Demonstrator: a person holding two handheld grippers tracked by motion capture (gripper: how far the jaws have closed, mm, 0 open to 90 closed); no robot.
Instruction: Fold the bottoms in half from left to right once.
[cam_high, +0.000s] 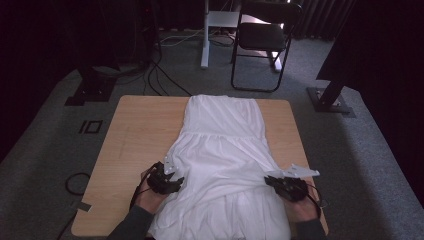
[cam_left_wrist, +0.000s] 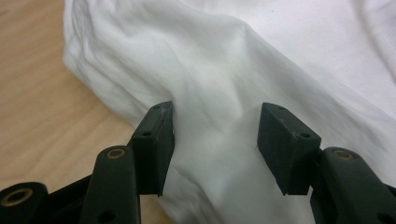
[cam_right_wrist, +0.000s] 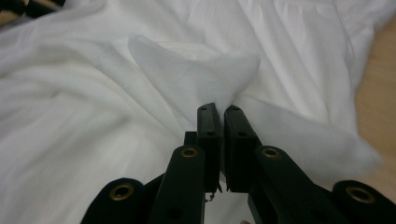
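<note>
Nearest the person, two sleeved forearms come in over the table's near edge, each hand holding a black two-jaw gripper. The left gripper sits at the left edge of a white, soft cotton dress; in the left gripper view its jaws stand wide apart, with a raised ridge of the dress lying between them, not yet pinched. The right gripper is at the dress's right edge, and in the right gripper view its jaws are pressed almost together on a small peak of the white fabric, which stands up in a fold just past the tips.

The dress lies flat along the middle of the light wooden rectangular table, its gathered skirt spilling over the near edge between the two hands, its narrower bodice reaching toward the far edge. Bare wood shows on both sides of it.

Beyond the table, on grey carpet, stands a black folding metal chair, with dark cables trailing across the floor to its left.
</note>
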